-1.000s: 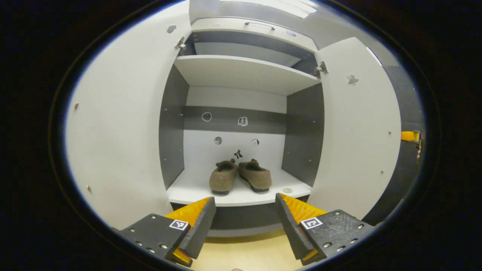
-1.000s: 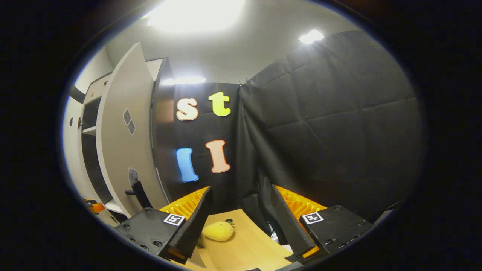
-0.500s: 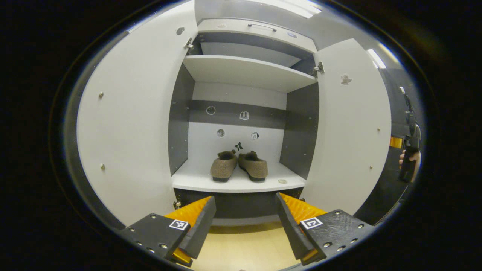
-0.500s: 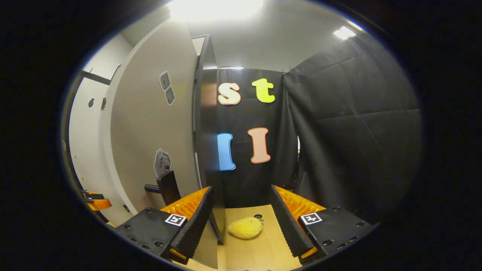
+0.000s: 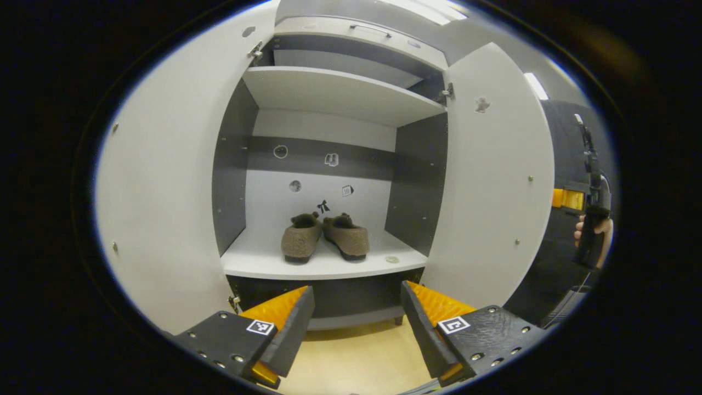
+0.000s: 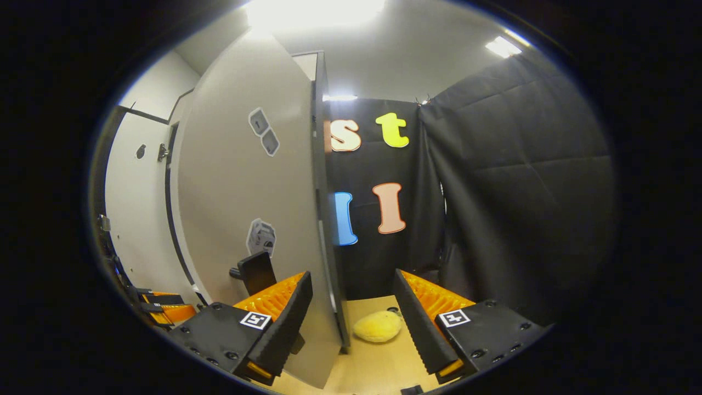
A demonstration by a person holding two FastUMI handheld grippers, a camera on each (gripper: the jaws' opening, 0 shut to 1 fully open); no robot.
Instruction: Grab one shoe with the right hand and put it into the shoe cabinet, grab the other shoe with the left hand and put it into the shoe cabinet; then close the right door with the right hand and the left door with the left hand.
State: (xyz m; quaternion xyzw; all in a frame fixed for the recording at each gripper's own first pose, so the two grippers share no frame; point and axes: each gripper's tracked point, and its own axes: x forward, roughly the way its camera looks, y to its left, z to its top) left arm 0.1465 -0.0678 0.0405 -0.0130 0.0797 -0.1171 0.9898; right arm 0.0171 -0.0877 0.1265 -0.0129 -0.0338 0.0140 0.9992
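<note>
Left gripper view is facing straight into the shoe cabinet [image 5: 334, 93], both doors standing wide. Two brown shoes are sitting side by side on the lower shelf [image 5: 258, 264], toes toward the camera: left shoe [image 5: 300, 241] and right shoe [image 5: 346, 238], heels close together near the back panel. Placement part judged done; only the doors are waiting.

Left gripper [image 5: 356, 312] is hovering low, centred before the opening and well apart from the shelf, jaws spread wide, gripping nothing and touching nothing. Left door [image 5: 164, 181] is lying open on its side, untouched.

Right door [image 5: 493, 181] is hanging open; beyond its outer edge a hand [image 5: 598, 230] is holding the other tool at the door's outer face.

Right gripper view is looking along that outer face. Right gripper [image 6: 351, 315] is straddling the free edge of the right door [image 6: 247, 192], jaws wide apart, not clamped; contact cannot be told. Door handle [image 6: 255, 271] is sitting just beside the near finger. Positioning is reading as set-up for swinging it closed. A yellow plush toy [image 6: 377, 326] is lying on the floor [image 6: 378, 367] past the edge, possibly clear of the swing.
</note>
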